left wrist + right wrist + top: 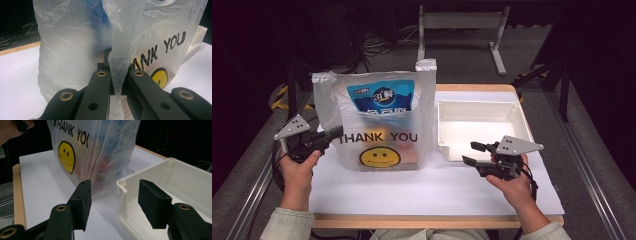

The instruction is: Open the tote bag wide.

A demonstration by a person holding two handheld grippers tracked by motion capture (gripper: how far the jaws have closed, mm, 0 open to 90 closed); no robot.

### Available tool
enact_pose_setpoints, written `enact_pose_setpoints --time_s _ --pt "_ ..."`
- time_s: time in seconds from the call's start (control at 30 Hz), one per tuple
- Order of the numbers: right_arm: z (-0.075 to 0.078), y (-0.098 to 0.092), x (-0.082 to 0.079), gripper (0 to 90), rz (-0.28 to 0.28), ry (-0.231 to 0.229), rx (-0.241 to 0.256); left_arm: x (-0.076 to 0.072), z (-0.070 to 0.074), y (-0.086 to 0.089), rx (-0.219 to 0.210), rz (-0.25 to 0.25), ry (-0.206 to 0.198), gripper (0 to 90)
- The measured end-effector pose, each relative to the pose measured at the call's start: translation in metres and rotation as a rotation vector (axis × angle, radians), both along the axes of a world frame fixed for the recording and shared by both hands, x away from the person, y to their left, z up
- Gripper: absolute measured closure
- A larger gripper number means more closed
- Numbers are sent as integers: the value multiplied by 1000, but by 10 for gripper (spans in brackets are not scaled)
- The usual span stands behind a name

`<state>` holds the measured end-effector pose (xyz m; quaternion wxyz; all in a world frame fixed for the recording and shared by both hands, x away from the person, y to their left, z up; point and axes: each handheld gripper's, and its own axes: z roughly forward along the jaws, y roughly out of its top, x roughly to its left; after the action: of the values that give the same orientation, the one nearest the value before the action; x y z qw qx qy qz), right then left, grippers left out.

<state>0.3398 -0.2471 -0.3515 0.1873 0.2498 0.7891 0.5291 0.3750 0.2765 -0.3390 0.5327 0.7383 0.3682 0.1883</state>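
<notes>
A clear plastic bag (pixel 382 132) printed "THANK YOU" with a yellow smiley (pixel 380 156) stands upright on the white table (pixel 412 190). Through it I see a blue and white package (pixel 382 95) and something reddish low down. My left gripper (pixel 333 134) is at the bag's left edge. In the left gripper view it (pixel 117 68) is shut on a fold of the bag (pixel 62 50). My right gripper (pixel 470 152) hangs open by the front left corner of the empty white tray (pixel 477 130), with nothing held. In the right gripper view, that gripper (pixel 115 192) frames the tray (pixel 175 177) corner and the bag (pixel 100 150).
The tray sits on the right half of the table, close beside the bag. The table has a wooden edge (pixel 437 221) along the front. Behind the table are a white metal stand (pixel 459 22) and cables on the dark floor.
</notes>
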Motion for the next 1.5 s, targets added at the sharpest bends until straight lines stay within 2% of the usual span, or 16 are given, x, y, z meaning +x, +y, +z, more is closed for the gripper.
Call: enact_pose_setpoints --time_s 0.2,0.23,0.47,0.6,0.83,0.9,1.13,1.23,1.33,1.4,1.47,1.5 --pt "17 27 19 398 18 6 -2 -1 0 1 3 -2 0 899" --pt "17 27 19 398 18 6 -2 -1 0 1 3 -2 0 899" --pt "27 58 49 286 43 65 26 0 0 0 3 -4 4 898" --pt "31 76 62 244 45 68 23 0 -1 1 9 -7 4 898" --pt "35 95 70 198 50 64 32 0 -2 1 20 -16 -1 898" --pt "36 105 74 171 39 54 35 0 -2 1 19 -15 1 898" --pt "36 118 80 159 16 54 21 0 -3 1 21 -18 2 898" --pt "33 124 83 178 21 64 6 1 -4 1 19 -20 6 898" --pt "31 127 85 234 15 70 -22 1 -5 0 17 -25 7 897" --pt "31 127 86 339 9 75 -26 2 -5 1 16 -27 8 897" --pt "31 125 88 502 27 87 -30 2 -5 1 14 -26 7 892" --pt "31 124 88 612 28 84 -44 2 -5 1 14 -24 8 884"
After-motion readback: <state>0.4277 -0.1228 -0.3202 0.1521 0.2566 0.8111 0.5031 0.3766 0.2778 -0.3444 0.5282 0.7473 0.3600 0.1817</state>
